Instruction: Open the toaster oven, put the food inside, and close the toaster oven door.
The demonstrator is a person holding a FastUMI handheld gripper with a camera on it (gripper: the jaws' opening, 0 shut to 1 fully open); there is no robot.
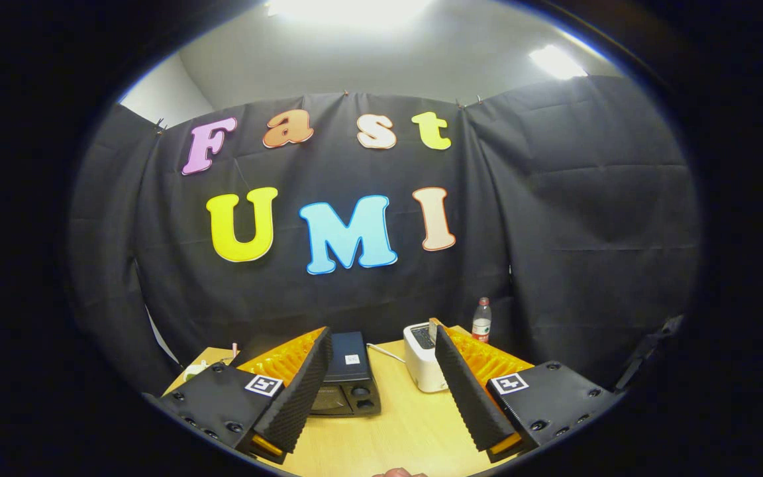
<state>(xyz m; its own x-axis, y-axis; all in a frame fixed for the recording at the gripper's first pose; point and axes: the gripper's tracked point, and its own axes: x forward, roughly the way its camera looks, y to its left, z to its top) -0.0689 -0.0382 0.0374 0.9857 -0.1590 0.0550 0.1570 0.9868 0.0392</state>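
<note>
i see my gripper (381, 371) with jaws spread wide, holding nothing; the black toaster oven (348, 377), door shut, sits mid-surface (395, 430) just ahead.

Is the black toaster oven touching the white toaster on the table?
Apart. The gripper view shows bare wooden table between the toaster oven and the white toaster, with a white cable there. The open claw holds nothing.

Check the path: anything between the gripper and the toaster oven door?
Nothing visible. The gripper is open, with bare wooden table between its fingers up to the black toaster oven, door closed. The white toaster stands apart beside it, clear of the line.
</note>
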